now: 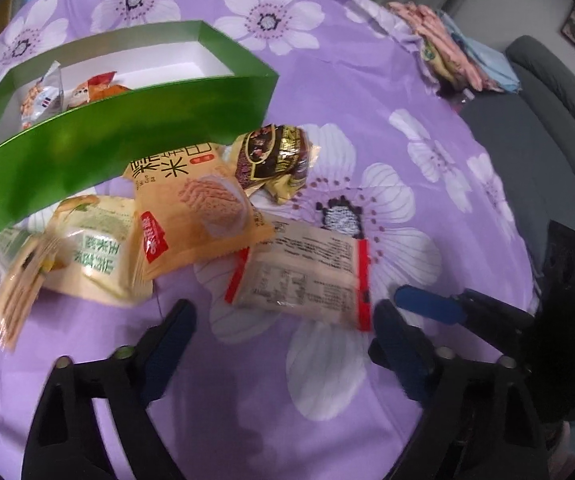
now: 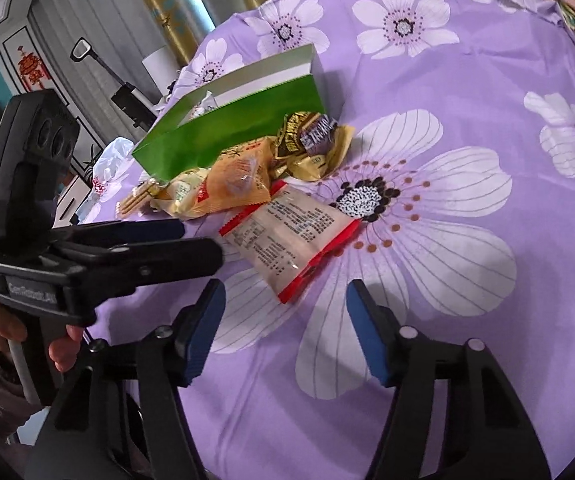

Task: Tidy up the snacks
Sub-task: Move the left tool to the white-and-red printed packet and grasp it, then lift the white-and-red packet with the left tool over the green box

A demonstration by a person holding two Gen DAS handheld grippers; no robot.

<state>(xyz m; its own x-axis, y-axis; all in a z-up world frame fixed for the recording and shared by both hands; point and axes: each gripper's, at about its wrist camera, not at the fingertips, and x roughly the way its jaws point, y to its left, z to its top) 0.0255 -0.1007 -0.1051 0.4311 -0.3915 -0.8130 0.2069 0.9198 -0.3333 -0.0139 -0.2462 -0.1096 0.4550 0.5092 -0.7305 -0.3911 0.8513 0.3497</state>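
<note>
A green box [image 1: 119, 148] [image 2: 227, 132] lies on the purple flowered cloth and holds a few snack packs [image 1: 47, 96]. In front of it lie loose packs: an orange rice-cake pack [image 1: 195, 208] [image 2: 239, 184], a pale yellow pack [image 1: 87, 248] [image 2: 183, 196], a brown-gold pack [image 1: 275, 160] [image 2: 311, 140], and a white pack with red ends [image 1: 303, 280] [image 2: 287, 236]. My left gripper [image 1: 283, 344] [image 2: 191, 240] is open and empty just short of the white pack. My right gripper [image 2: 283, 332] [image 1: 427, 304] is open and empty, near that pack's other side.
The purple cloth [image 1: 367, 80] covers a round table. Folded pink and blue textiles [image 1: 455, 48] lie at its far right edge. A grey sofa [image 1: 547, 120] stands beyond the table. In the right wrist view, curtains and a cabinet [image 2: 67, 40] stand behind the table.
</note>
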